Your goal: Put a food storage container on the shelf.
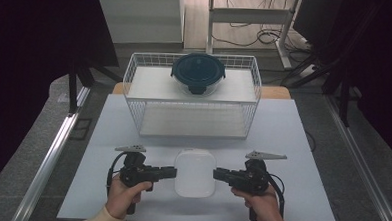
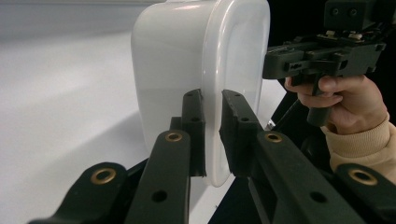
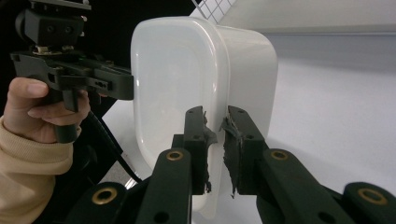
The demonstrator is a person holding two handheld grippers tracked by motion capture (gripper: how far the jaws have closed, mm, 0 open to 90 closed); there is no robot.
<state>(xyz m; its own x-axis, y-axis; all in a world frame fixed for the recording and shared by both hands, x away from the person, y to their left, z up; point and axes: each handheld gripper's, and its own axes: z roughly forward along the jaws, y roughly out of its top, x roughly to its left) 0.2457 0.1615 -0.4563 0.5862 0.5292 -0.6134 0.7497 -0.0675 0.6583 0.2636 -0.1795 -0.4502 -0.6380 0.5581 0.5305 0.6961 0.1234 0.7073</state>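
High view: lying flat on the white table, near its front edge, a white lidded container, rounded at the corners. Closing in on it from both sides, the left gripper at its left edge and the right gripper at its right edge, each held level in a hand and pointing inward. Touching the container's sides with both sets of fingers. Standing farther back on the table, well apart from the container, a white wire basket, and resting on its upper shelf a round dark-lidded glass bowl.

Left gripper view: clamping the protruding rim of the container's lid between the two black fingers, nearly closed, with the thin rim edge pinched in the narrow gap. Showing the container's body to one side of the rim and the lid face to the other. Appearing beyond, at the far edge of the container, the other gripper in a hand with a cream sleeve.

Right gripper view: gripping the same rim on the opposite side, the fingers closed tight on it, their rubber pads looking ragged and torn along the inner edges. Facing the lid's smooth top to the left of the fingers, the container's body to the right. Reaching the far edge of the container, the left gripper, held by a hand.
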